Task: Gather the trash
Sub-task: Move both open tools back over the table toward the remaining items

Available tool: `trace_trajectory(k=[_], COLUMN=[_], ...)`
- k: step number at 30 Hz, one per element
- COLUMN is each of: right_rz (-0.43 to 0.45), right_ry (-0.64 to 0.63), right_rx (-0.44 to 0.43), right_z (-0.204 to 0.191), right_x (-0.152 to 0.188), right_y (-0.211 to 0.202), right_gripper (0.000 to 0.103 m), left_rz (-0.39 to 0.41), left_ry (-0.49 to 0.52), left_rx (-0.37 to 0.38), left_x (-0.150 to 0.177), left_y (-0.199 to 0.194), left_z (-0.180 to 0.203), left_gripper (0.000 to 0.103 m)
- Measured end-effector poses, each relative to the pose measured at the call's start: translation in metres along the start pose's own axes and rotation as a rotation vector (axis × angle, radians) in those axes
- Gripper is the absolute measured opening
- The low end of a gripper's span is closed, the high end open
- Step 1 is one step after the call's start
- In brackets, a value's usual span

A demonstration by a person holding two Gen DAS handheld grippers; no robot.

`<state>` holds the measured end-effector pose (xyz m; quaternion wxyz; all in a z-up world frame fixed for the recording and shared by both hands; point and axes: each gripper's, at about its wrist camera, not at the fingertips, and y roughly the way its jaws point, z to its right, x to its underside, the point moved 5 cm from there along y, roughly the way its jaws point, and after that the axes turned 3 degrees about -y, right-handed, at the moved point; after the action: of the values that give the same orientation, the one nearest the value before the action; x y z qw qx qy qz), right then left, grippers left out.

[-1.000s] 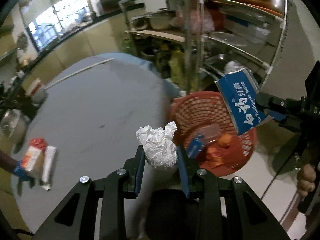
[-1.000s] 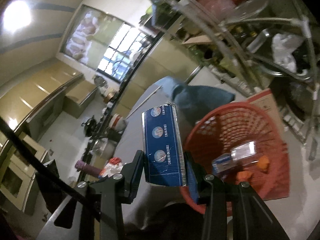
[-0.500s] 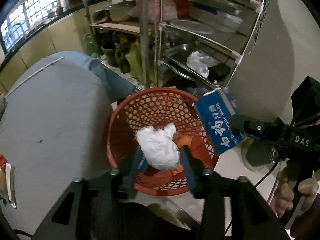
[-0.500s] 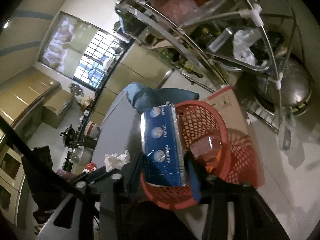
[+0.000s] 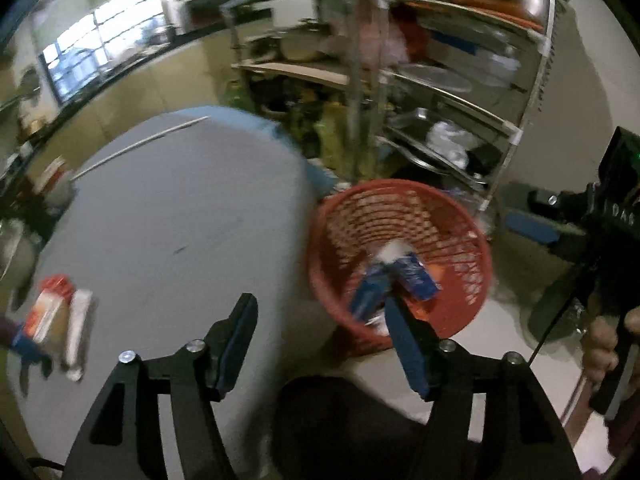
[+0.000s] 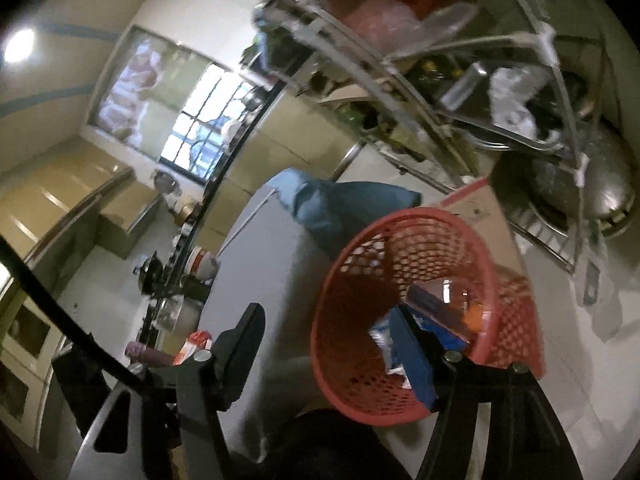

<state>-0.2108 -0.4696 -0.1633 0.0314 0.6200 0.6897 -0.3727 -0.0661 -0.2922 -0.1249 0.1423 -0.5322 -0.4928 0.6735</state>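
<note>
Beside desk right edge, left wrist view: red basket on floor, blue carton and white crumpled paper inside. Left tongs opening, nothing between jaws. Wrappers near desk left edge.

Right wrist view: right tongs opening, empty. Basket holds blue carton.

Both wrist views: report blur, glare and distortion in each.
Left wrist view: motion blur smears the metal rack and red basket; the left claw stays sharp, straight lines bow. Right wrist view: the ceiling lamp glares, the window is overexposed, the rack is streaked, the right claw is crisp.
</note>
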Motion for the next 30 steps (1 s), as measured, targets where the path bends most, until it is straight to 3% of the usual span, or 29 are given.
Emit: trace_trajectory(k=[10, 18, 23, 30], right_rz=[-0.161, -0.358, -0.442, -0.564], right_ry=[-0.159, -0.279, -0.325, -0.293], right_rx=[-0.096, -0.171, -0.204, -0.224], right_z=[-0.098, -0.174, -0.218, -0.289], right_x=[0.034, 0.099, 0.121, 0.133], right_y=[0.067, 0.133, 0.168, 0.243], right_gripper=[0.069, 0.069, 0.069, 0.069], left_rz=[0.033, 0.037, 0.034, 0.068], left_ry=[-0.304, -0.5, -0.595, -0.661], left_rx=[-0.2, -0.381, -0.43, -0.489], left_x=[0.076, 0.139, 0.162, 0.165], left_y=[-0.048, -0.075, -0.082, -0.097], left_z=[-0.147, -0.244, -0.287, -0.346], left_gripper=[0.069, 0.069, 0.07, 0.07])
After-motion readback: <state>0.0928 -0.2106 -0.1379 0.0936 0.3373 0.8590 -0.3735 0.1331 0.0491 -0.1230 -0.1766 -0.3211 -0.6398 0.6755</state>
